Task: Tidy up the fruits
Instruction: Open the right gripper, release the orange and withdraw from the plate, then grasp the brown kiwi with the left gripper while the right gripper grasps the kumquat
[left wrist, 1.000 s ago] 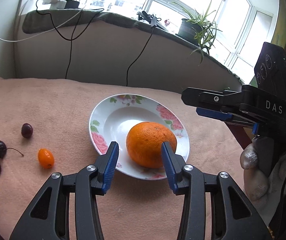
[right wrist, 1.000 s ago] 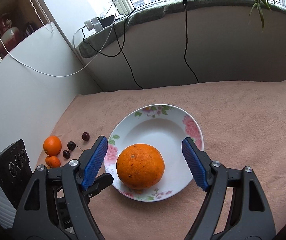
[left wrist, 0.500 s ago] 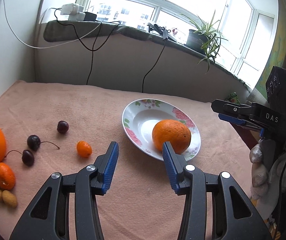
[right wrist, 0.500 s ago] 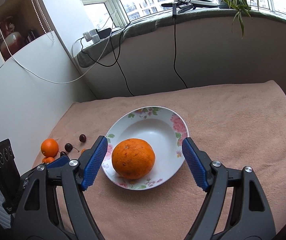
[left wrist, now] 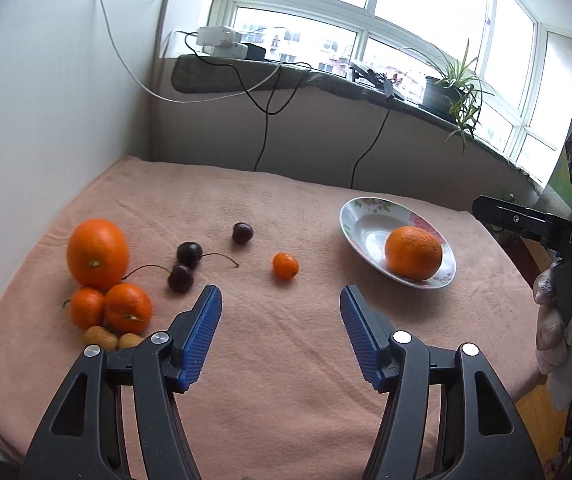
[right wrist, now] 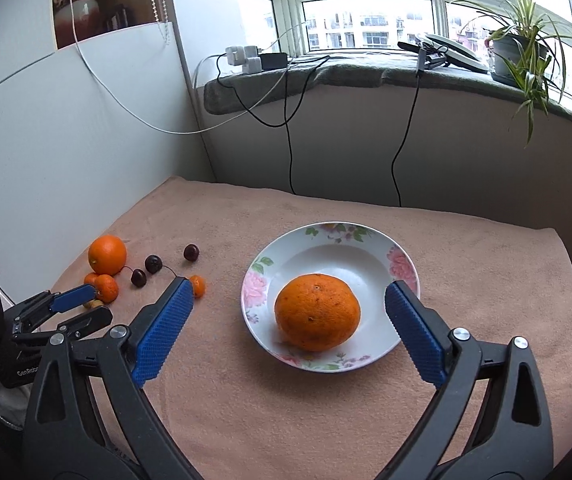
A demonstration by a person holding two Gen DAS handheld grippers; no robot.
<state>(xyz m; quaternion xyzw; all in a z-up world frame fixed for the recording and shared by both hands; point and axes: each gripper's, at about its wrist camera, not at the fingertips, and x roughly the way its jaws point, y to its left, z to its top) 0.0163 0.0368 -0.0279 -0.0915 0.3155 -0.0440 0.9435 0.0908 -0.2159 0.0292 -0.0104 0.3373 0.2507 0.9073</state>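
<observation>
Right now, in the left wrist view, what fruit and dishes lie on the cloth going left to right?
big orange → stemmed cherry pair → lone cherry → kumquat → flowered plate holding an orange. The small cluster below the big orange overlaps it, so it is left out.

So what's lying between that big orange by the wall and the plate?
In the left wrist view, three cherries and one small orange fruit lie on the cloth between the big orange and the plate.

White letters "DAS" stand on the black body of the right gripper (left wrist: pixel 541 226), seen from the left wrist. On the left gripper (right wrist: pixel 74 308), low on its black housing, small white print reads "GenRobo", probably cut off at the edge.
</observation>
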